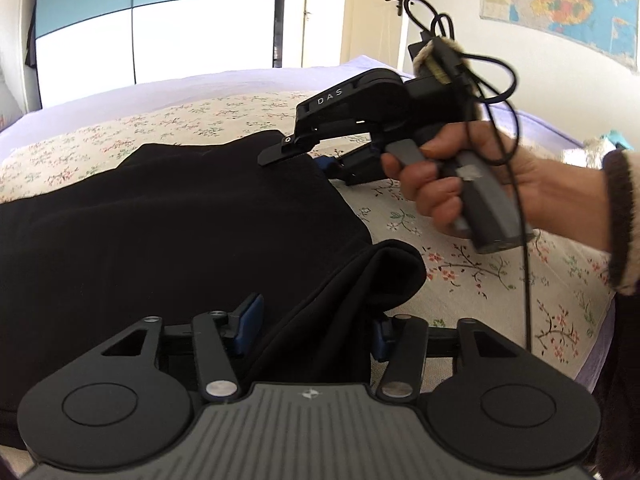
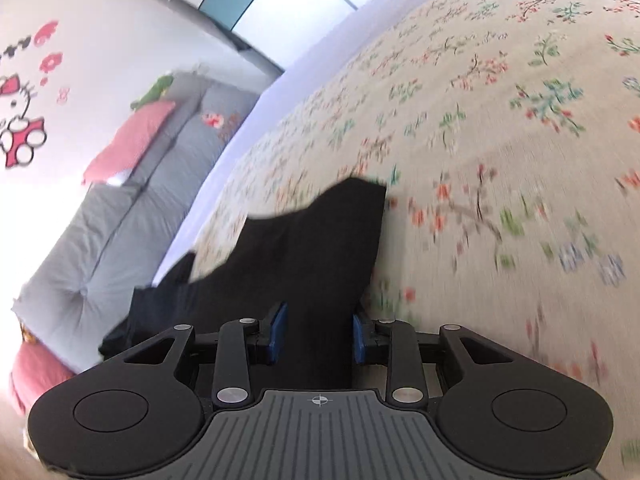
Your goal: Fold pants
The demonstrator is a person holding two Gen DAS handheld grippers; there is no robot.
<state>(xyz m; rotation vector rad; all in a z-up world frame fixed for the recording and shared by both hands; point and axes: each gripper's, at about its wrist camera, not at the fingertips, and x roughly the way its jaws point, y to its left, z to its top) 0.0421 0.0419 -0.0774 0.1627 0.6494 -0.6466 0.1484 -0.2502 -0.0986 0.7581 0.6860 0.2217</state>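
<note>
Black pants lie spread on a floral bedspread. In the left wrist view a bunched fold of the pants runs between the blue pads of my left gripper. The jaws stand wide and a small gap shows at the left pad. Farther back, a hand holds my right gripper at the pants' far edge. In the right wrist view, my right gripper is shut on the pants, the black cloth filling the space between both pads. That view is blurred.
The bedspread stretches wide to the right. A grey mattress with a pink cushion lies beside the bed. A wardrobe, a door and a wall map stand behind. A black cable hangs from the right gripper.
</note>
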